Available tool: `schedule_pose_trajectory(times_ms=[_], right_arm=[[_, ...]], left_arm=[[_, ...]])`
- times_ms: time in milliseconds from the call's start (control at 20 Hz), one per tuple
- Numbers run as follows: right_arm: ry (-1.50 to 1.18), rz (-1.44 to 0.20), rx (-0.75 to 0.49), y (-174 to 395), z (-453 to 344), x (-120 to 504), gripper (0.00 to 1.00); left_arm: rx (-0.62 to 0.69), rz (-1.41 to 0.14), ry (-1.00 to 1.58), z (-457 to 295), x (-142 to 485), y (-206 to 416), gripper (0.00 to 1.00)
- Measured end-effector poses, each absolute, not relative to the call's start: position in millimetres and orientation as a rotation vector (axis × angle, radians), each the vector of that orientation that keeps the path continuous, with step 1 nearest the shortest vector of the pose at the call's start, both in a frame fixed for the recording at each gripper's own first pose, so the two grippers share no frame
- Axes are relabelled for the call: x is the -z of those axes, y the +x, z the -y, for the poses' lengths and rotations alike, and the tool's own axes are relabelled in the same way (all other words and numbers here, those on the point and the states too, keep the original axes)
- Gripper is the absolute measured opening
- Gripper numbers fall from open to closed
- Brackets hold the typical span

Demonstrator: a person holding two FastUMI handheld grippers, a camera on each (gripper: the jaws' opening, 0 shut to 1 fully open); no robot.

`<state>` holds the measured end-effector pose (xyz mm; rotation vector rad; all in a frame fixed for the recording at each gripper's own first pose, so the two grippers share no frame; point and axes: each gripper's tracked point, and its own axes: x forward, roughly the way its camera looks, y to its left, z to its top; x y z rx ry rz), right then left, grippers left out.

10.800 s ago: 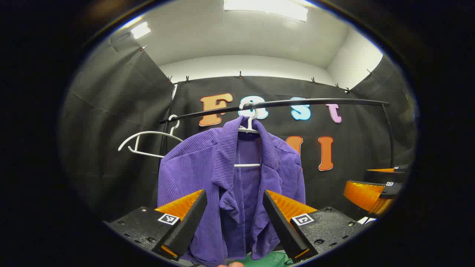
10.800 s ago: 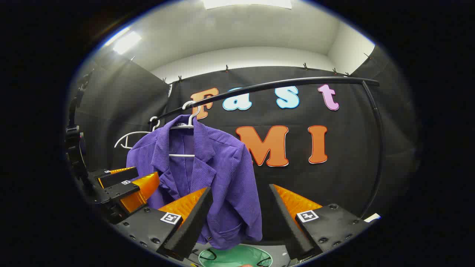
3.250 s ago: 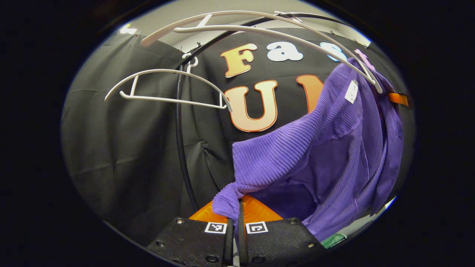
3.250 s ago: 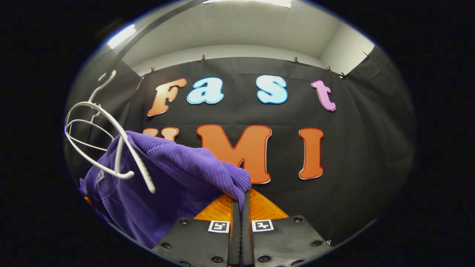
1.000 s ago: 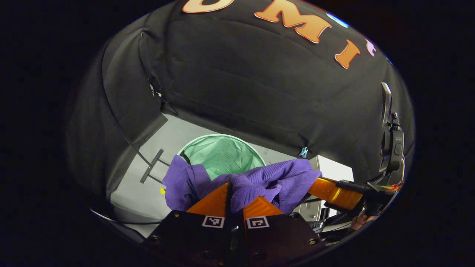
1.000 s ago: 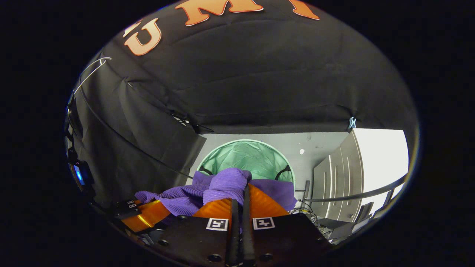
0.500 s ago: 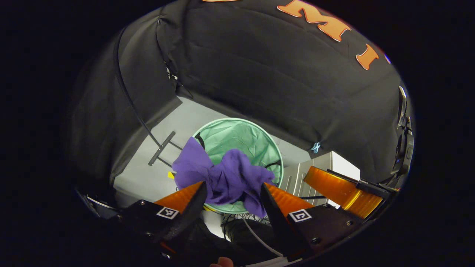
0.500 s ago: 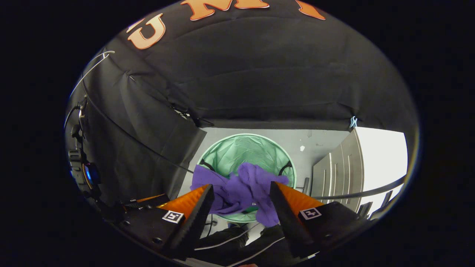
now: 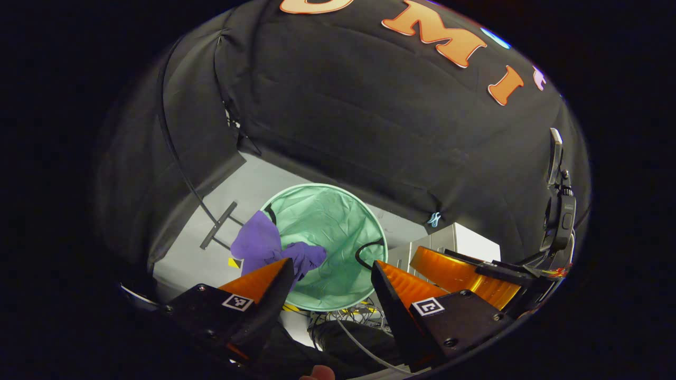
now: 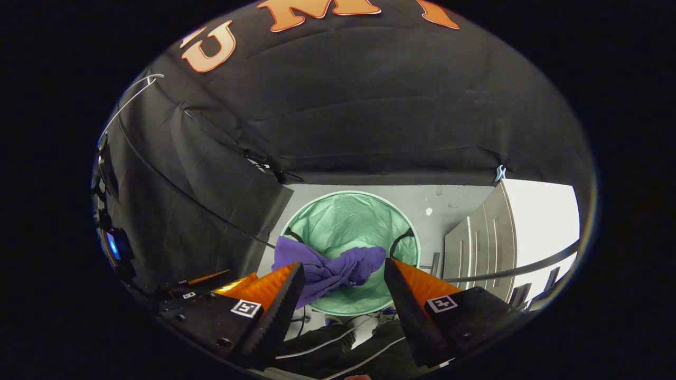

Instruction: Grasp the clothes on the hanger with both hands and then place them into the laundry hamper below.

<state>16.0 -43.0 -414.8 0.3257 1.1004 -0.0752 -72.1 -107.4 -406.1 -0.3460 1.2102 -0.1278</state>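
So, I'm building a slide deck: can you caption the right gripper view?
Open right gripper above the round green fabric hamper, crumpled purple garment draped over its rim.

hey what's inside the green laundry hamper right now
The purple garment lies in the green laundry hamper, part draped over its rim. Whatever lies beneath the garment is covered.

Right gripper view. The right gripper (image 10: 343, 287) has its jaws spread wide apart, gripping nothing. Between and beyond them stands the round green laundry hamper (image 10: 353, 203) on the pale floor (image 10: 454, 203). The purple garment (image 10: 327, 266) lies crumpled inside, one part draped over the hamper's near left rim. The left gripper (image 10: 211, 282) appears at lower left.
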Motion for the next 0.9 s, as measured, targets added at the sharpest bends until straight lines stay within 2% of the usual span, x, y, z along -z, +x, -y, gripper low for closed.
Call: schedule_pose_trajectory(times_ms=[200, 350, 700, 900], right_arm=[[0.304, -1.047, 0.088, 17.4, 41.4, 397.8, 0.98], [0.302, -0.966, 0.095, 22.9, 32.2, 363.0, 0.99], [0.263, -0.719, 0.110, 37.2, 10.7, 259.0, 0.98], [0.211, -0.558, 0.166, 40.1, 4.0, 198.2, 0.98]], left_arm=[[0.136, -1.132, -0.321, 96.9, 391.6, -61.2, 0.94], [0.149, -1.052, -0.311, 89.4, 374.8, -51.8, 0.94], [0.189, -0.828, -0.263, 57.6, 272.9, -10.3, 0.94], [0.188, -0.666, -0.215, 32.6, 215.8, 11.1, 0.94]])
